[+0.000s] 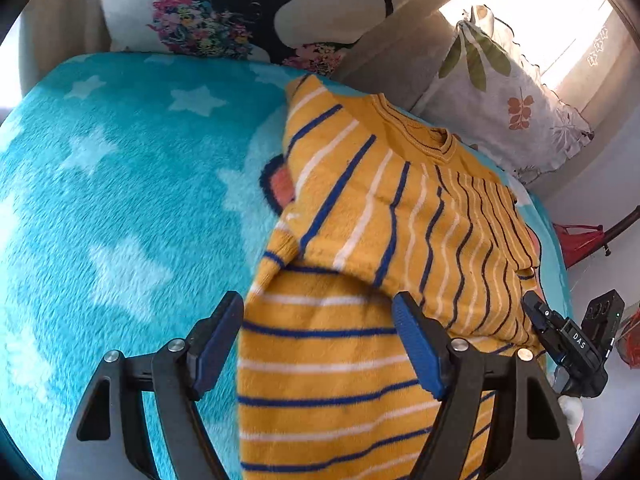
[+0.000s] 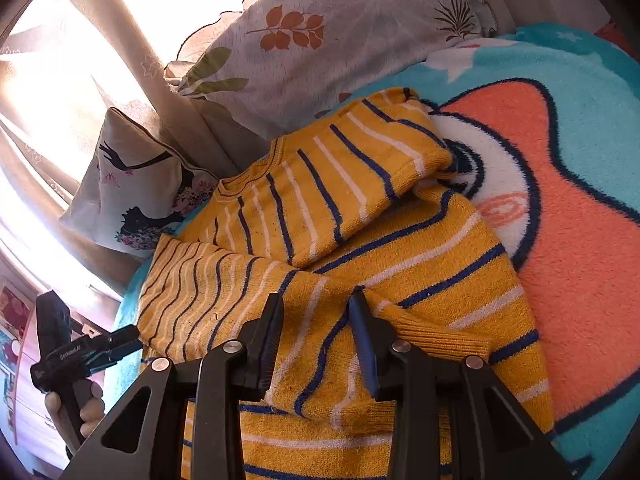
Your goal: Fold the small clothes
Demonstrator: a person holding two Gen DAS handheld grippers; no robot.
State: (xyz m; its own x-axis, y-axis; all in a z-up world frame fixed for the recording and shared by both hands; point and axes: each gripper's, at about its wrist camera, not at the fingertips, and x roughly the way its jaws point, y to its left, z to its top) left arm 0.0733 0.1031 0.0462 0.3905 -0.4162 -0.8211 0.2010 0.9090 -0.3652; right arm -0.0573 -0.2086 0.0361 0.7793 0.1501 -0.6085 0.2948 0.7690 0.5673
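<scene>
Left tool spread wide over striped sweater on blanket; right tool clenched on its sleeve.

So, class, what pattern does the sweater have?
The sweater: mustard yellow with blue and white stripes, clearest in the right wrist view.

Bright daylight comes in through the window at the top right of the left wrist view, and it is so strong there that the glass looks plain white. In the right wrist view the same glare fills the top left, behind the curtain. The yellow striped sweater and the blue blanket are well lit, with soft shadows under the sweater's folds. The blanket looks a little smeared and fuzzy near the left edge. Both pictures are round and bent at the edges, with dark corners. Colours are strong and warm.
</scene>
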